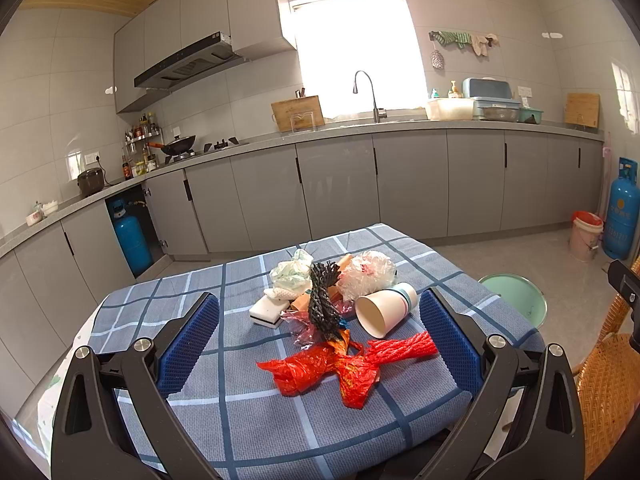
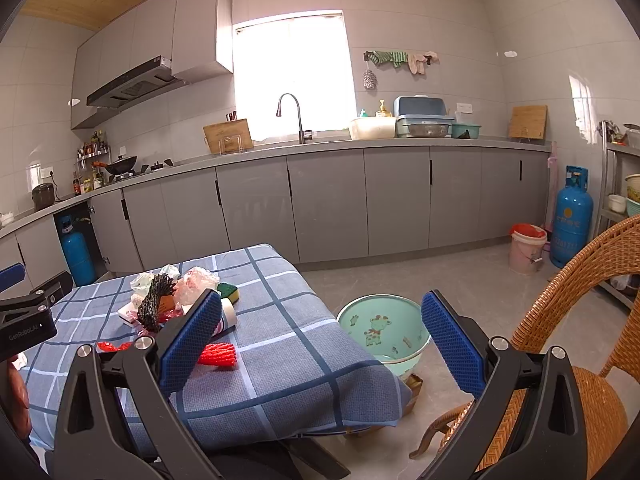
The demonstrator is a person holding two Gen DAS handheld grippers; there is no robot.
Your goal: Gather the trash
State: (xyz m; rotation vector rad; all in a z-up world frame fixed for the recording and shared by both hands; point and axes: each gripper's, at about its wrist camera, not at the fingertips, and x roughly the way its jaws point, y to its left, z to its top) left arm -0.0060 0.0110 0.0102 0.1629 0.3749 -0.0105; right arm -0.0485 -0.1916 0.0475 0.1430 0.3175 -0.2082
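A pile of trash lies on the blue checked tablecloth (image 1: 248, 412): a red plastic wrapper (image 1: 320, 368), red foam net (image 1: 404, 348), black foam net (image 1: 322, 300), tipped paper cup (image 1: 384, 310), white sponge block (image 1: 266, 312), clear plastic bag (image 1: 366, 272), and pale green bag (image 1: 290, 272). My left gripper (image 1: 320, 320) is open, fingers either side of the pile, above the table. My right gripper (image 2: 320, 332) is open and empty, past the table's right edge, above a mint green basin (image 2: 380, 332) on the floor. The pile also shows in the right wrist view (image 2: 160, 300).
A wicker chair (image 2: 580, 360) stands right of the table. A pink bucket with a red liner (image 2: 526, 248) and a blue gas cylinder (image 2: 572, 216) stand by the far cabinets. A green-yellow sponge (image 2: 228, 291) lies on the table. Grey kitchen counter (image 1: 400, 124) runs behind.
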